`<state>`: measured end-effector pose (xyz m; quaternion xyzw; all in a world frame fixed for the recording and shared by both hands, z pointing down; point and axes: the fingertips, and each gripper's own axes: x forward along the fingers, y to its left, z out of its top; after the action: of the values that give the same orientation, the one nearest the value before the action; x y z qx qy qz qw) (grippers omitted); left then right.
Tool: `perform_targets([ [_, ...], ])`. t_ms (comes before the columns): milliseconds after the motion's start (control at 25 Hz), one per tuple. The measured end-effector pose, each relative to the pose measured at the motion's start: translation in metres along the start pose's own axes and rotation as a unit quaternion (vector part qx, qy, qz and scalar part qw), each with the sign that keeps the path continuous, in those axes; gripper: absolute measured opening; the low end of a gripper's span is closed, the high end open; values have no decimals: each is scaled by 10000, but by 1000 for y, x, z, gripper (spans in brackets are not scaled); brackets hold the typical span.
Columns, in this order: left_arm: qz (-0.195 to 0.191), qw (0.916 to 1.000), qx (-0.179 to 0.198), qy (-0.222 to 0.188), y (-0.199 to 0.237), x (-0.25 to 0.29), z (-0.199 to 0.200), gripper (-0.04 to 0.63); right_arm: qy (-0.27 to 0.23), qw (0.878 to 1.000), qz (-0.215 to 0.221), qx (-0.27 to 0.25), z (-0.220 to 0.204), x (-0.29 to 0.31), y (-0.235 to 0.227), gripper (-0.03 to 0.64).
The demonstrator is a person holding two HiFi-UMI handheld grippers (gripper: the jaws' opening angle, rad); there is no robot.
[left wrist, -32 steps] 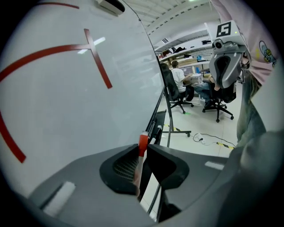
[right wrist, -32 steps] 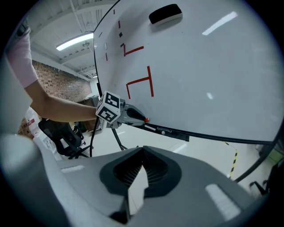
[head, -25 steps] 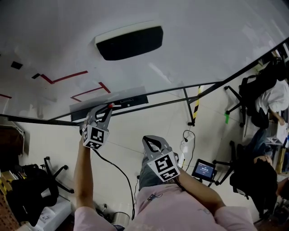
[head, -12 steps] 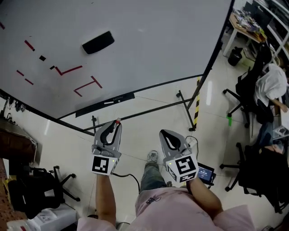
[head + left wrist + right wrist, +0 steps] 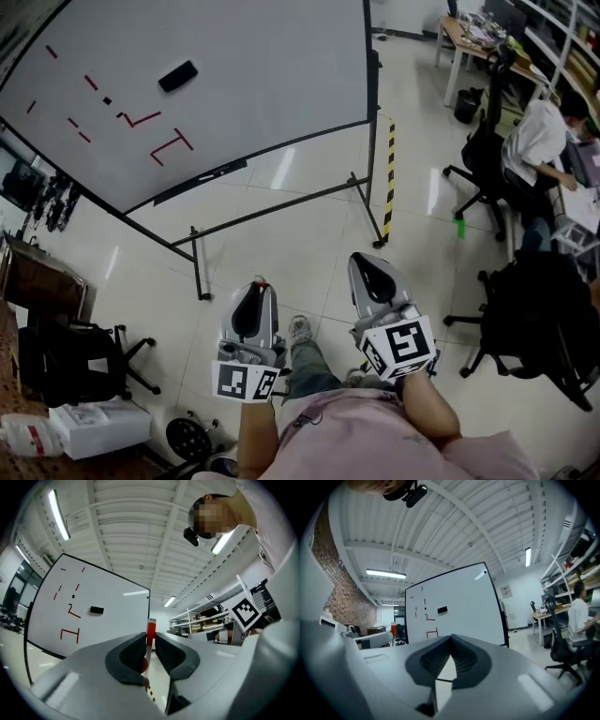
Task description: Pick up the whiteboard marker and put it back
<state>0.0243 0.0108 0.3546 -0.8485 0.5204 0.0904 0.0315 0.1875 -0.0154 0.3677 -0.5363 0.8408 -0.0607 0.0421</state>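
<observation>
Left gripper (image 5: 256, 291) clamped on the whiteboard marker (image 5: 149, 645), red cap (image 5: 151, 631) poking out at 12 o'clock; right gripper (image 5: 367, 266) closed, empty. I judge the marker light, stiff and slick, so it is best held on the barrel.

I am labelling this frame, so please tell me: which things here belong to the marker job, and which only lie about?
Job:
whiteboard marker, clamped in the left gripper
whiteboard

Lying about:
eraser on the board
office chair
right gripper, shut and empty
</observation>
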Motion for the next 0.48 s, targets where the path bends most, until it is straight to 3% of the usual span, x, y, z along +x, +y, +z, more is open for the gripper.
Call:
perform_targets([
  [240, 618, 9924, -758, -751, -17, -58, 57, 66, -360, 9992, 138, -83, 38, -51, 24, 3],
  [480, 940, 9853, -913, -1094, -24, -105, 87, 66, -550, 9978, 297, -199, 54, -73, 56, 3],
])
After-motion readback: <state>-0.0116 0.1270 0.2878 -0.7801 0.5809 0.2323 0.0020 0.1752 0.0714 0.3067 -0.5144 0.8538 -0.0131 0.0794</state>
